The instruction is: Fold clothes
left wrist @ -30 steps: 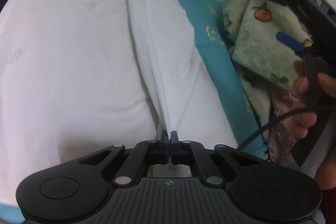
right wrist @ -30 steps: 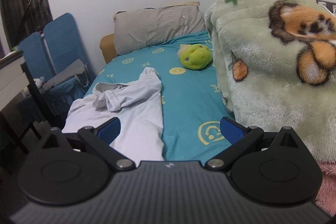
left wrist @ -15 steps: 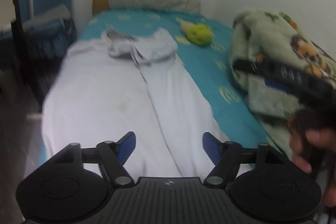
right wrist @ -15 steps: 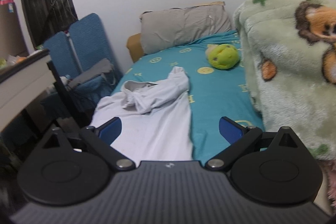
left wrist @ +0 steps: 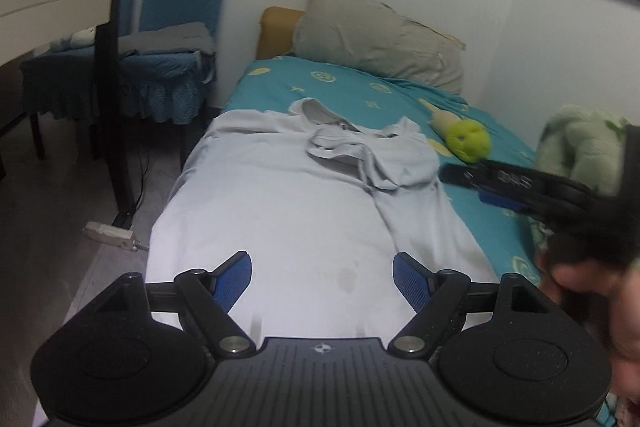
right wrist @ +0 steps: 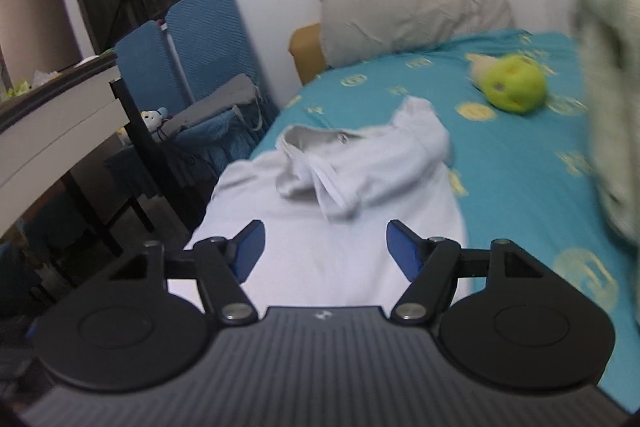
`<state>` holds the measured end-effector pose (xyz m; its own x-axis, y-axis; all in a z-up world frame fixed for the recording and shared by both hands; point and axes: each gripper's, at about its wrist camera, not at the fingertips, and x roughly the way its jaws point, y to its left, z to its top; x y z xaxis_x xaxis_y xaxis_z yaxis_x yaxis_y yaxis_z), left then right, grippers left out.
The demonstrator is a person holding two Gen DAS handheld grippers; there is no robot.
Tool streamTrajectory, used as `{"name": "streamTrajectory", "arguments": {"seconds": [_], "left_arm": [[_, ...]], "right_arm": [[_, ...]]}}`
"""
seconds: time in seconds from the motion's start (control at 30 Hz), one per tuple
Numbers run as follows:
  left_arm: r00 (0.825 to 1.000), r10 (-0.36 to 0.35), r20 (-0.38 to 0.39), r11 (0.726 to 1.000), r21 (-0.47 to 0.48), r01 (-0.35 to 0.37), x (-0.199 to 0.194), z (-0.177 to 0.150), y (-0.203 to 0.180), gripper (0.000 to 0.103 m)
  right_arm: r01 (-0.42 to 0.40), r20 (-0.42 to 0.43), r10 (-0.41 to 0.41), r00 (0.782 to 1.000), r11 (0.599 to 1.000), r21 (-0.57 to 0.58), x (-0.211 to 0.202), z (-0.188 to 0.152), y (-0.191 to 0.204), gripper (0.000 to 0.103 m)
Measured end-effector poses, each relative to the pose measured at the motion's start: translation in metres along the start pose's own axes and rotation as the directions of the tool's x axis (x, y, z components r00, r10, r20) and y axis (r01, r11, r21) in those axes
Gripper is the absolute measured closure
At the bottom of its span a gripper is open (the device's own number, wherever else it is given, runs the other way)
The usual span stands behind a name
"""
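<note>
Teal bed point(left wrist: 404, 95) carries the pale shirt point(left wrist: 280, 211) along its left edge — its fold released by the left gripper point(left wrist: 322, 277), now spread; right gripper point(right wrist: 325, 247), narrowing yet empty, hovers for another fold.

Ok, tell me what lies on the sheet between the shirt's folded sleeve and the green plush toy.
Nothing: in both wrist views only bare teal sheet separates the shirt from the green plush toy.

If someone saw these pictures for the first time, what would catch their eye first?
Probably the pale shirt spread along the teal bed sheet, its top bunched near the collar. Next, the green plush toy lying to its right, below the grey pillow. Both grippers hover open over the shirt's near end.
</note>
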<state>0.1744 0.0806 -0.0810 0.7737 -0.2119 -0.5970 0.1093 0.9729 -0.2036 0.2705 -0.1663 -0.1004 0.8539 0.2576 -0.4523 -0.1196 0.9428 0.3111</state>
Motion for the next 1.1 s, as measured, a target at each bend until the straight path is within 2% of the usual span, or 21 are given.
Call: {"name": "streamTrajectory", "arguments": {"seconds": [0.17, 0.3, 0.33, 0.4, 0.5, 0.67, 0.83, 1.0, 1.1], "left_arm": [[0.999, -0.009, -0.034, 0.997, -0.081, 0.006, 0.010, -0.004, 0.028, 0.023], [0.999, -0.026, -0.037, 0.992, -0.126, 0.021, 0.016, -0.002, 0.040, 0.023], [0.999, -0.028, -0.032, 0.992, -0.124, 0.024, 0.015, -0.003, 0.039, 0.023], [0.999, -0.040, -0.028, 0.993, -0.114, 0.037, 0.013, -0.004, 0.038, 0.023], [0.998, -0.056, -0.037, 0.990, -0.131, 0.051, 0.014, -0.006, 0.041, 0.023], [0.997, -0.062, -0.035, 0.979, -0.197, 0.054, 0.011, -0.006, 0.054, 0.023], [0.999, -0.044, -0.028, 0.980, -0.197, 0.038, 0.011, -0.007, 0.058, 0.023], [0.999, -0.021, -0.050, 0.983, -0.185, 0.011, 0.020, -0.007, 0.057, 0.024], [1.000, -0.010, -0.026, 0.988, -0.157, 0.006, 0.015, -0.006, 0.053, 0.024]], "right_arm": [[0.057, -0.021, -0.057, 0.998, 0.998, 0.023, 0.084, 0.010, 0.005, 0.033], [0.107, -0.071, -0.108, 0.992, 0.994, -0.015, 0.131, 0.006, 0.012, 0.035], [0.101, -0.083, -0.104, 0.991, 0.994, -0.030, 0.138, 0.004, 0.014, 0.043], [0.080, -0.105, -0.085, 0.991, 0.995, -0.055, 0.148, 0.000, 0.021, 0.048], [0.037, -0.121, -0.046, 0.992, 0.997, -0.074, 0.155, -0.006, 0.033, 0.050], [-0.029, -0.147, 0.018, 0.989, 0.997, -0.070, 0.158, -0.016, 0.054, 0.049], [-0.063, -0.152, 0.044, 0.987, 0.991, -0.121, 0.147, -0.021, 0.066, 0.049], [-0.083, -0.146, 0.068, 0.987, 0.992, -0.096, 0.103, -0.017, 0.059, 0.048], [-0.081, -0.137, 0.067, 0.988, 0.992, -0.100, 0.065, -0.012, 0.056, 0.048]]}}
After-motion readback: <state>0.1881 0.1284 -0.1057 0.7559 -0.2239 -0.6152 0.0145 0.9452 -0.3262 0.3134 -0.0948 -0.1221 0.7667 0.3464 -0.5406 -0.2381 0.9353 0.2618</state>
